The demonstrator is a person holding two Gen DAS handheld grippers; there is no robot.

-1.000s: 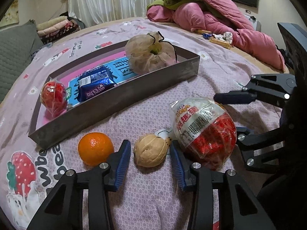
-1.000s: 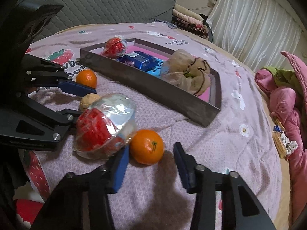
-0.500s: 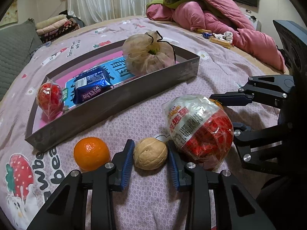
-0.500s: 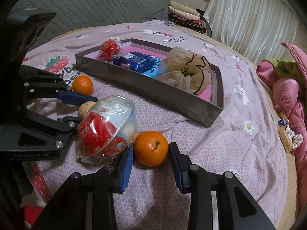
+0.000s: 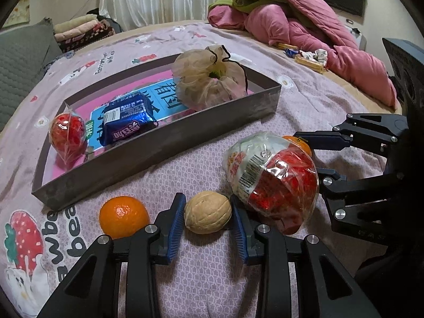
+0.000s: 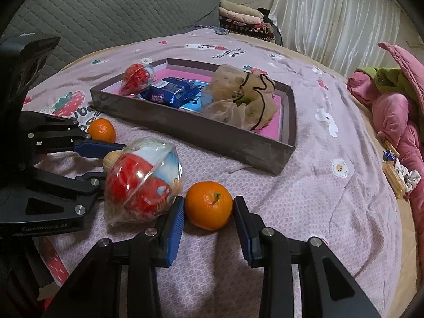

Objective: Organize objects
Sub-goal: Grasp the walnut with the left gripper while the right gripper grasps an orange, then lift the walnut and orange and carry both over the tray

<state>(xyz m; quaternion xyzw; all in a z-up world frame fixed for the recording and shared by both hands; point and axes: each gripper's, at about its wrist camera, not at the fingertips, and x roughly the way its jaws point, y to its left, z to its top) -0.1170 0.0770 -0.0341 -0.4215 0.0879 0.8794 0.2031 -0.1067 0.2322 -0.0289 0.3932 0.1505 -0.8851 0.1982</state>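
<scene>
My left gripper [image 5: 206, 201] is shut on a walnut [image 5: 208, 212] that lies on the pink bedspread, a blue pad pressing on each side. My right gripper [image 6: 208, 202] is shut on an orange [image 6: 208, 205], which also rests on the bedspread. Between the two grippers lies a clear bag of red snacks [image 5: 273, 175]. A second orange [image 5: 124, 216] sits just left of my left gripper. Behind them, the grey tray [image 5: 169, 143] holds a small red packet [image 5: 67, 132], a blue packet [image 5: 127, 122] and a beige mesh pouch [image 5: 209, 79].
A heap of pink quilts [image 5: 304, 26] fills the far right of the bed, with small wrapped snacks [image 5: 304, 55] beside it. A grey quilted cushion [image 6: 106, 8] and folded blankets [image 5: 82, 30] stand at the back left.
Both grippers' jaws have closed in, the left onto the walnut and the right onto the orange. Neither gripper has shifted much.
</scene>
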